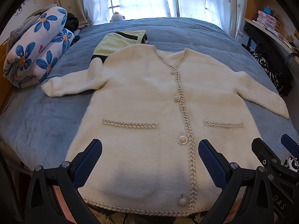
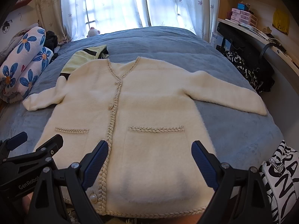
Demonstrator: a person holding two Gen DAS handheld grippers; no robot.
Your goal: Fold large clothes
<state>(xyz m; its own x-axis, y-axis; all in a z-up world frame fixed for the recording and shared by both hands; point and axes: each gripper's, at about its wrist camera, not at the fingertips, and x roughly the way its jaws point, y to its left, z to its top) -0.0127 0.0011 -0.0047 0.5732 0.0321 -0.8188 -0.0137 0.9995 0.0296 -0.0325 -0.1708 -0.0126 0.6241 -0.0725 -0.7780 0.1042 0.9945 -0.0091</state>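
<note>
Both tools hang side by side above the near hem of the cardigan (image 1: 149, 97), pointing across the bed (image 1: 196, 35) toward the window. The left gripper (image 1: 149, 160) has its fingers spread wide over the left pocket and holds nothing. The right gripper (image 2: 150, 160) is spread just as wide over the right pocket, also holding nothing. The cream cardigan lies flat, front up and buttoned, with both sleeves stretched outward and braided trim along the neckline, pockets and hem. A pale green garment (image 1: 119, 43) peeks out from behind its left shoulder. A rolled flowered blanket (image 1: 37, 48) sits at the bed's left edge.
</note>
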